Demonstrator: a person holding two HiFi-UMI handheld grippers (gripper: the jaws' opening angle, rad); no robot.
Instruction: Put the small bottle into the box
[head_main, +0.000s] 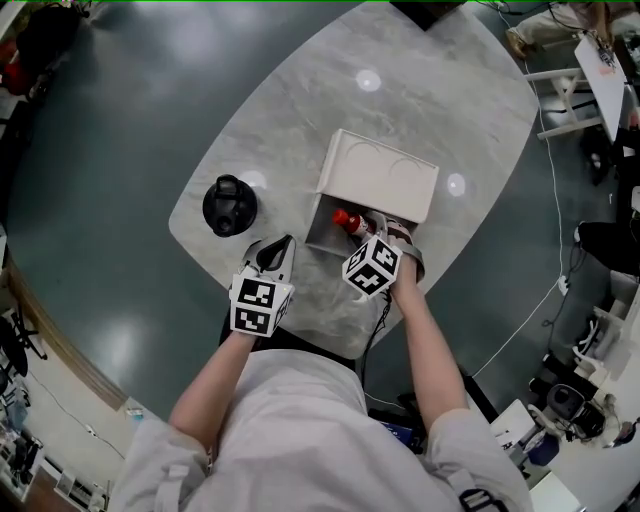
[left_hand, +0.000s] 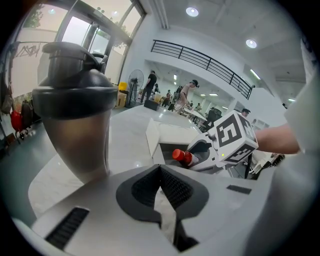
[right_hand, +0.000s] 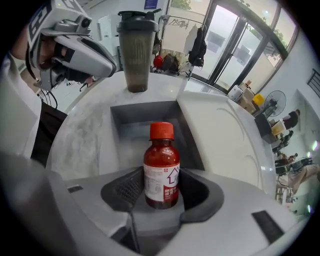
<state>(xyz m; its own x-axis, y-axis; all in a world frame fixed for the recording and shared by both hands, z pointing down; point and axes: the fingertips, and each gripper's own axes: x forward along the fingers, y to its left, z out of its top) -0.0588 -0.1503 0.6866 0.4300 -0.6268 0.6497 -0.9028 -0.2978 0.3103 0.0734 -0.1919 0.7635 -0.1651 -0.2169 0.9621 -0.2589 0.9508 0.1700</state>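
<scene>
Tabletop (head_main: 400, 110) — grey marble, rounded, mostly bare; ample open room all round the box.

Box (head_main: 322, 235) — white, hinged lid thrown back on the far side, cavity open upward. Presumably left so to take the bottle without a second hand on the lid. Nothing seen inside.

Shaker bottle (head_main: 229, 205) — dark, lidded, upright, well apart from the box on its left. Judged clear of any likely path.

Right gripper (head_main: 366, 238) — clamped on the small bottle, pads round the label and lower body, cap left free. Extended over the box's rim.

Left gripper (left_hand: 161, 187) — pads pressed together, nothing between them. Parked just beside the box's near left corner, apparently to keep out of the way.

Small bottle (right_hand: 161, 167) — red cap, dark red contents, white label. Held at the mouth of the cavity, cap leading, not yet set down. Judged next: lower, then release. Cavity walls near on both sides of the jaws, so only modest room to spread.
</scene>
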